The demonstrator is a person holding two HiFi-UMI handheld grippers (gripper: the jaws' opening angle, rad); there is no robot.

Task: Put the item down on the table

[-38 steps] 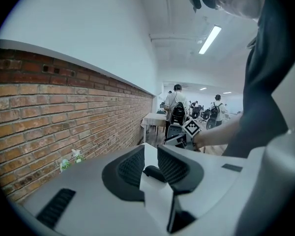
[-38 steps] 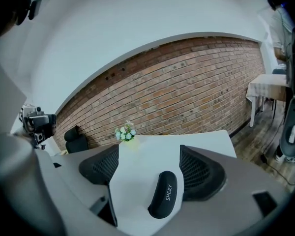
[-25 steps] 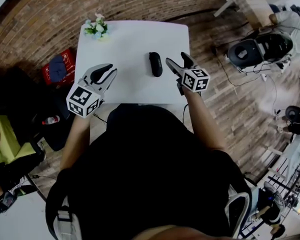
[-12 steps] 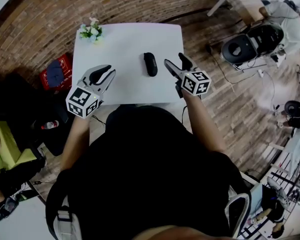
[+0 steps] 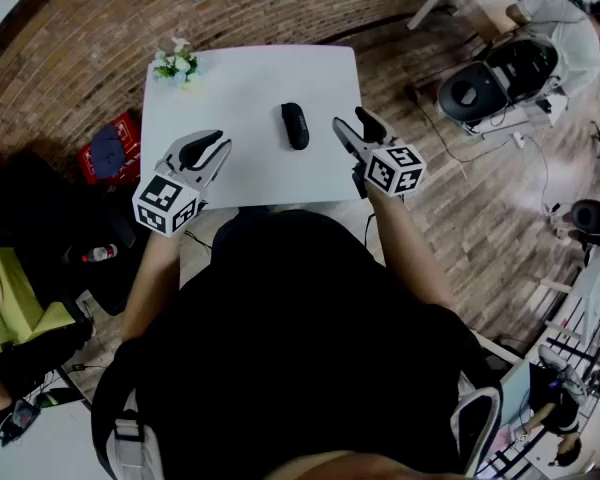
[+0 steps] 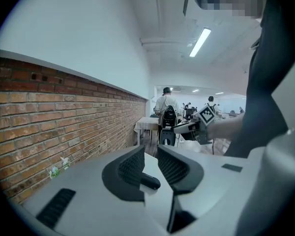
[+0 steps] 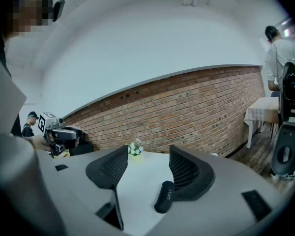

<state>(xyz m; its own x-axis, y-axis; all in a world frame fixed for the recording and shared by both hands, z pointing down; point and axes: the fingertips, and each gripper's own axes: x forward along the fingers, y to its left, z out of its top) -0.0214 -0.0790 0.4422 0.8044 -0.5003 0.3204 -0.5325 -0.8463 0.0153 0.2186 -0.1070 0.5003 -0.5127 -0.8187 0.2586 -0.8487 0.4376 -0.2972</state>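
White counter (image 5: 240, 78), head view: it is carrying the black case (image 5: 295, 126) loose near its middle, with the left gripper (image 5: 223, 143) and right gripper (image 5: 350, 120) both hanging apart from it. Left gripper view: fingers (image 6: 130, 168) are standing slightly apart, empty. Right gripper view: fingers (image 7: 184, 171) have just been closing on nothing, a gap showing between them. Placement is looking complete.

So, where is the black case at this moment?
In the head view the black case lies on the white table, right of its middle, left of the right gripper, whose empty jaws have just been closing.
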